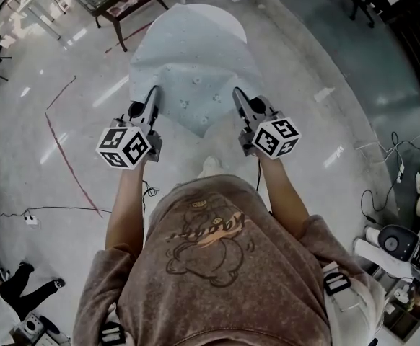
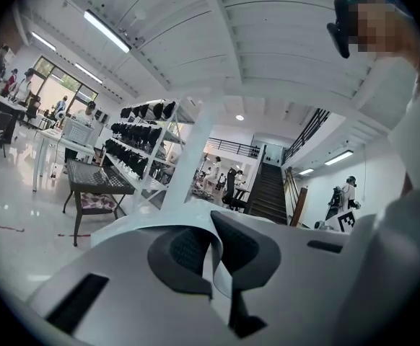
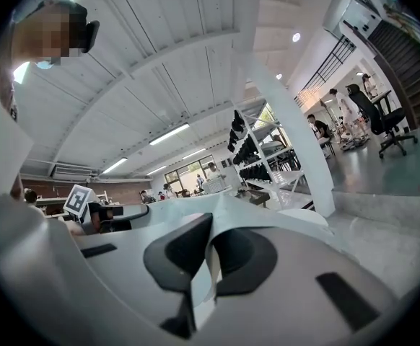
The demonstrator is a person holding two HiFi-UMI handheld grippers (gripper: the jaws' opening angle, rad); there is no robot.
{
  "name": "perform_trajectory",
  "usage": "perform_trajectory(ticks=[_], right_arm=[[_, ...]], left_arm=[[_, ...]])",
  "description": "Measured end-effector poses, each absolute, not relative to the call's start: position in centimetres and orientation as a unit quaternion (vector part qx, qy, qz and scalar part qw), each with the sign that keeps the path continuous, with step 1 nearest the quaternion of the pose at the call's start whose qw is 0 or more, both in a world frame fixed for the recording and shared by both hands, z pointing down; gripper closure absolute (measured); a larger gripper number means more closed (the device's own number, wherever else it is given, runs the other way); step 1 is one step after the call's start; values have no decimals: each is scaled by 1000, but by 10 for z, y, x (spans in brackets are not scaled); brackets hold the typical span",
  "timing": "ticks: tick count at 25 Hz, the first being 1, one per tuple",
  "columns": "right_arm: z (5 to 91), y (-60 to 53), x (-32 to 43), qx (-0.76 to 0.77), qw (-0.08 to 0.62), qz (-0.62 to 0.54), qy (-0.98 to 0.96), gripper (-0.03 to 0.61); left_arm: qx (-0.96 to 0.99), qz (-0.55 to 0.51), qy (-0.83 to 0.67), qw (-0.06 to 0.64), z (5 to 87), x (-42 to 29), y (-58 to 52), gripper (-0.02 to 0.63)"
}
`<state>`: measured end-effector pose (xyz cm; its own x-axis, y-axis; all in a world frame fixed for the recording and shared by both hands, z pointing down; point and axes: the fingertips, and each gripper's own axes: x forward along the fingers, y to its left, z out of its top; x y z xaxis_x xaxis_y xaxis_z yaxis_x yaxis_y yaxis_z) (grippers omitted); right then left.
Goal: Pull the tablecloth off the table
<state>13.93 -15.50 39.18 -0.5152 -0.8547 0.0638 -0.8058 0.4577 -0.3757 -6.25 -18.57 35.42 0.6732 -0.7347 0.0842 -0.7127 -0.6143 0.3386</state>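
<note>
Between the jaws, left: the left hand-held gripper [image 1: 154,92] is pressed together on a thin fold of the pale tablecloth [image 1: 192,56]. In the left gripper view the cloth edge runs straight down between the two dark pads.
Between the jaws, right: the right hand-held gripper [image 1: 237,94] pinches the cloth's other side the same way, with a strip of fabric caught in the closed pads.
Where the cloth is: it spreads forward from our two grips, with a rounded far edge and a loose corner hanging to a point between the hand-held grippers, just ahead of our shoe [image 1: 210,166].
What lies under it: only polished floor [image 1: 304,71] shows around it. We cannot tell whether the far part rests on a counter, because the fabric hides whatever is below.
Step in hand: we judge this to be the pull itself, with both sides gripped and the sheet drawn toward our body.
How far along: probably late, since much of the cloth looks slack and lifted, not lying flat.
Next move calls for: an even draw back with both arms together and the pinches kept firm, so that neither edge slips out.
Risk: the hanging corner could drop underfoot as we step back.
</note>
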Motion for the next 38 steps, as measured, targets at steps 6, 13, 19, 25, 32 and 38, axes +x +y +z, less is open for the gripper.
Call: perform_trajectory(ticks=[6,13,19,25,32,38], right_arm=[[382,-130,112,-498,63,-170,848,571],[379,-90,85,-515,71,-166,838,571],[383,-54,73,-531,73,-164,828,571],[381,-31,58,-530,74,-165,829,571],[379,-18,60,-514,71,-167,838,571],[376,-24,58,-496,81,-160,850,571]], left_arm=[[907,-23,-389,160,346,-89,-165,594],[917,-26,-368,151,339,-112,-132,594],[925,-26,-350,147,340,-123,-101,594],[926,-24,-348,146,339,-136,-81,594],[922,-24,-359,144,334,-135,-67,594],[916,-28,-374,139,329,-138,-68,594]])
